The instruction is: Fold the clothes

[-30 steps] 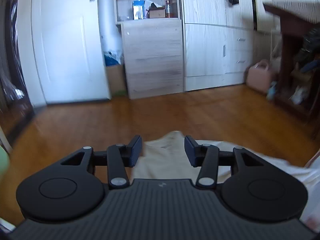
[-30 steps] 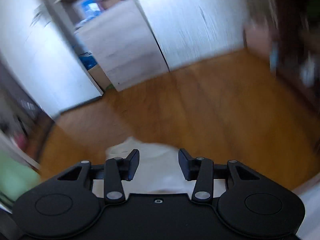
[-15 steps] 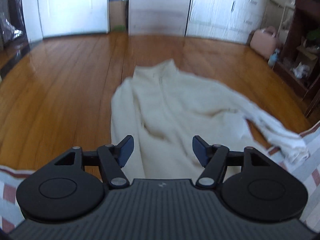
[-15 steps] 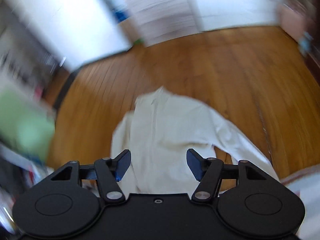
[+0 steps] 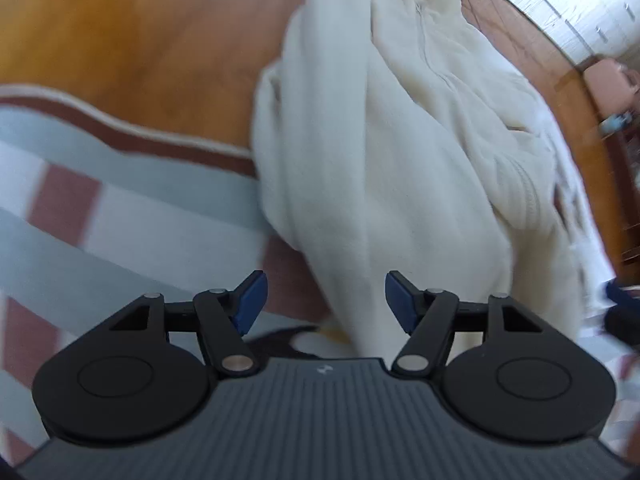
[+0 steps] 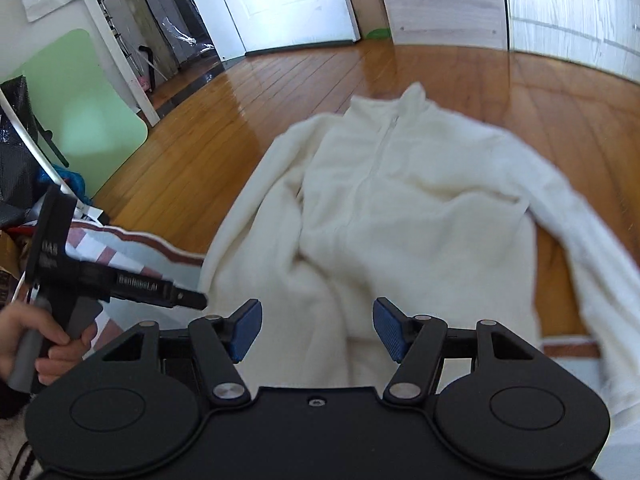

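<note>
Fleece jacket [image 6: 400,208], cream-white with a zip up the front and a stand-up collar, lies spread just ahead of both grippers, its hem running under the right gripper [image 6: 317,330] and out of sight beneath that tool's black body. In the left wrist view the garment [image 5: 384,152] is blurred, so the texture reads only as soft ribbing along one cuff, and the far end of its sleeve on that view's right side is smeared beyond telling. The sleeve to the right of the right gripper trails off toward the frame's edge and is cut off there; the other sleeve lies folded along the body.

Most of the jacket rests on a glossy wooden floor [image 6: 304,92], while its lower part overlaps a striped rug [image 5: 120,208] in grey, white and brick red, which spreads to the left of the left gripper [image 5: 325,300]. Beyond the collar stand a white door [image 6: 280,0] and pale wood cabinets [image 6: 568,8]. A light green panel [image 6: 76,108] leans far off to the left of the right gripper.

Both grippers hover over the lower fleece with their blue-padded jaws spread wide, nothing between them. The person's left hand [image 6: 36,344] grips the left tool's handle.
</note>
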### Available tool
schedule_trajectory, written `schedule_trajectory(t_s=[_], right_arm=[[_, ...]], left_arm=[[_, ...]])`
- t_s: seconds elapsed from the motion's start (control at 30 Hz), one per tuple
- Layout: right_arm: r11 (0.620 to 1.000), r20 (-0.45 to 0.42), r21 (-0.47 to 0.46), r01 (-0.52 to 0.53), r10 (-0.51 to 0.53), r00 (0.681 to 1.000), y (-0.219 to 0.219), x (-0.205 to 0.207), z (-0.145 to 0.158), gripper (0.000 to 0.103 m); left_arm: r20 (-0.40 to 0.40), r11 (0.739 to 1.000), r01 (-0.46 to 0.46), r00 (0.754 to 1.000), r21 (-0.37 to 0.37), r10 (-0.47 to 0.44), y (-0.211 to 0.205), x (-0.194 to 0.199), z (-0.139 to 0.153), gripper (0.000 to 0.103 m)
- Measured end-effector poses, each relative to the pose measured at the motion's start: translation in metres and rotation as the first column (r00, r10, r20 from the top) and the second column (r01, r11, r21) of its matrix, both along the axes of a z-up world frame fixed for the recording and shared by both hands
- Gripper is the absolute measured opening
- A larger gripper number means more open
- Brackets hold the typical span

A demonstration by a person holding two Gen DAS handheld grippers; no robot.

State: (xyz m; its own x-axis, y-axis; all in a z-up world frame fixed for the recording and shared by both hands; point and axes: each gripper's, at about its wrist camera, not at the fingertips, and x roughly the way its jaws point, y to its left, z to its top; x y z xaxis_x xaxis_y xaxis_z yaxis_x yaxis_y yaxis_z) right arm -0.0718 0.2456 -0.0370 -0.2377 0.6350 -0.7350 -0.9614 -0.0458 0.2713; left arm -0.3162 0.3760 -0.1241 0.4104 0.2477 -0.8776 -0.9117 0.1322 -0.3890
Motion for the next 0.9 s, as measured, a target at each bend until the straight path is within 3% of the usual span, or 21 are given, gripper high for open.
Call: schedule_trajectory(t_s=[0.1,0.2,0.27,0.4,0.43,0.47,0.5,0.53,0.6,0.7,0.8,0.9], right_arm=[[1.000,0.050,-0.021,0.023,-0.022,0.998,-0.001,0.001,-0.025,0.067],[0.998,0.107,-0.036,0.048,-0.043,0.993,-0.002,0.002,-0.048,0.067],[0.997,0.173,-0.031,0.077,-0.071,0.982,-0.006,0.008,-0.055,0.067],[0.988,0.236,-0.038,0.151,-0.138,0.962,-0.009,0.026,-0.069,0.067],[0.985,0.228,-0.049,0.164,-0.149,0.962,-0.009,0.031,-0.072,0.067],[0.983,0.223,-0.059,0.173,-0.156,0.962,-0.009,0.035,-0.076,0.067],[0.984,0.217,-0.064,0.164,-0.147,0.965,-0.009,0.038,-0.078,0.065],[0.988,0.210,-0.069,0.141,-0.124,0.970,-0.010,0.039,-0.080,0.061],[0.991,0.221,-0.072,0.115,-0.096,0.970,-0.013,0.040,-0.082,0.046],[0.990,0.233,-0.054,0.133,-0.117,0.965,-0.017,0.044,-0.081,0.029],[0.989,0.241,-0.021,0.147,-0.138,0.961,-0.021,0.051,-0.076,0.022],[0.991,0.295,-0.016,0.136,-0.125,0.947,-0.021,0.052,-0.076,0.015]], left_arm=[[0.046,0.997,0.050,0.998,-0.066,-0.047,-0.001,0.009,-0.011,0.069],[0.004,0.993,0.097,0.995,-0.072,-0.097,-0.006,0.019,-0.021,0.072],[0.020,0.990,0.114,0.993,-0.089,-0.112,-0.005,0.023,-0.032,0.072],[0.110,0.984,0.064,0.993,-0.167,-0.046,-0.001,0.016,-0.047,0.070],[0.139,0.985,0.049,0.990,-0.167,-0.025,-0.001,0.012,-0.046,0.050],[0.172,0.984,0.056,0.985,-0.170,-0.026,-0.001,0.008,-0.042,0.001],[0.184,0.985,0.066,0.982,-0.158,-0.036,-0.001,0.006,-0.037,0.004],[0.189,0.988,0.076,0.981,-0.137,-0.049,-0.002,0.003,-0.030,0.004],[0.143,0.996,0.090,0.986,-0.016,-0.086,-0.006,-0.002,-0.006,0.004],[0.062,0.984,0.114,0.990,0.139,-0.124,-0.003,-0.014,0.028,0.004],[-0.075,0.952,0.145,0.989,0.271,-0.130,0.017,-0.033,0.062,0.004],[-0.226,0.907,0.179,0.969,0.382,-0.097,0.048,-0.055,0.099,0.004]])
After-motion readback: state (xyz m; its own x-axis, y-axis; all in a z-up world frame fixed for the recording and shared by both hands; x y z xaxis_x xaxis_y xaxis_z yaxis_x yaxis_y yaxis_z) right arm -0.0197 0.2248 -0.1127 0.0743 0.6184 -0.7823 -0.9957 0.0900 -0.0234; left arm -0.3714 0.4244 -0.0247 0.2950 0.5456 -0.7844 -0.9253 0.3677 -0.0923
